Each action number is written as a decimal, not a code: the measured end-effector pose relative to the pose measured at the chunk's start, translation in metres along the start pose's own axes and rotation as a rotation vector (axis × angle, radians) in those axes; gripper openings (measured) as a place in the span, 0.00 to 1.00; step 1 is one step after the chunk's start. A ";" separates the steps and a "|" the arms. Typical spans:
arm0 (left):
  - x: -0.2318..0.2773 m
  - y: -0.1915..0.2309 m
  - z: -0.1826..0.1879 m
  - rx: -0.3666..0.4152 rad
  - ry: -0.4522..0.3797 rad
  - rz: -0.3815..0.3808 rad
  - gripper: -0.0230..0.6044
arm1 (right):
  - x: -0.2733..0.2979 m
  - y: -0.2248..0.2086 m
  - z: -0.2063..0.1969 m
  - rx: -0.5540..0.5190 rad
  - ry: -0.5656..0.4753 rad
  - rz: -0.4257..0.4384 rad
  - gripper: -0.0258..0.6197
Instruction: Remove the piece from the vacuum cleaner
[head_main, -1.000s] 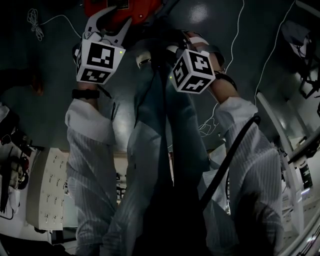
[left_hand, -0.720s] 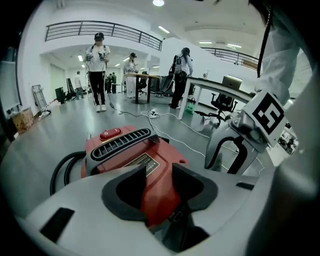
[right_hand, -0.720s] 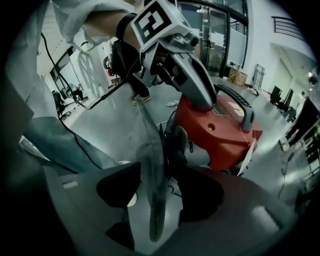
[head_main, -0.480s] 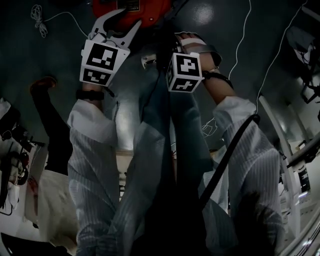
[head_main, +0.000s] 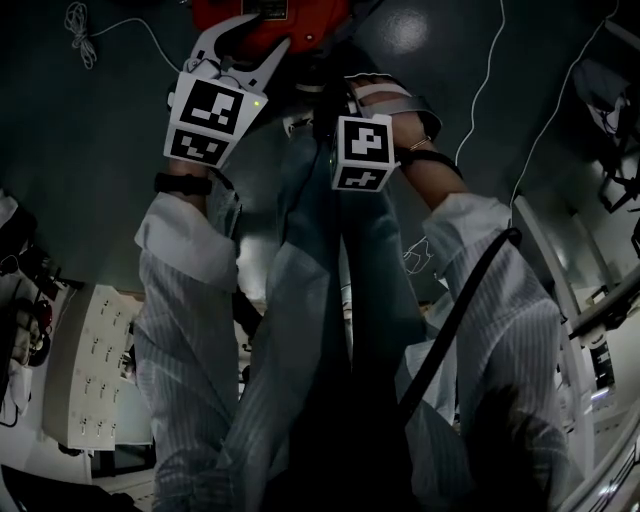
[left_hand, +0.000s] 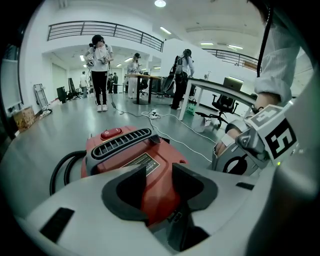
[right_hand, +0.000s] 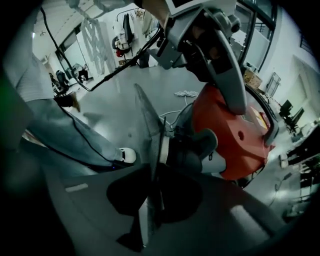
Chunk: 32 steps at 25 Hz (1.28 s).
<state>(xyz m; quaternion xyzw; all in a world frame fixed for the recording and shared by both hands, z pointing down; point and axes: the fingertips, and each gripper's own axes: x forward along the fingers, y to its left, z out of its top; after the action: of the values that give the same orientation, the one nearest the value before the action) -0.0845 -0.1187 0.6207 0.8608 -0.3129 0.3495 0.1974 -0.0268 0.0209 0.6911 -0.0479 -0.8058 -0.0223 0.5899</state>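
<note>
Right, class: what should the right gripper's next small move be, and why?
Probably ease the right gripper back from the vacuum cleaner, drawing the thin grey piece out: its jaws have just been closing and now pinch it, while the left gripper, open, sits over the vacuum.

Vacuum cleaner (head_main: 262, 15) cut off by head view's top edge, left gripper (head_main: 245, 38) covering its near part. Label (left_hand: 141, 163) print too small to read. Right gripper (right_hand: 155, 200) jaws just closed on thin piece (right_hand: 151, 132), too dark to identify. In head view they're hidden behind marker cube (head_main: 362, 150).
</note>
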 end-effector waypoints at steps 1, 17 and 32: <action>0.000 0.000 -0.001 0.000 0.000 0.000 0.27 | 0.000 0.003 0.001 -0.014 -0.006 0.028 0.08; 0.000 -0.002 0.000 -0.003 0.006 -0.002 0.27 | -0.004 0.030 0.005 -0.172 -0.043 0.209 0.12; 0.000 -0.002 0.001 -0.004 0.005 -0.003 0.27 | -0.007 0.032 0.005 -0.169 -0.058 0.269 0.12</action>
<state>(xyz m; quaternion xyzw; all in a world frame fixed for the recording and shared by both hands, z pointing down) -0.0823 -0.1180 0.6197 0.8601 -0.3118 0.3506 0.2001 -0.0260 0.0532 0.6826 -0.2054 -0.8040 -0.0096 0.5580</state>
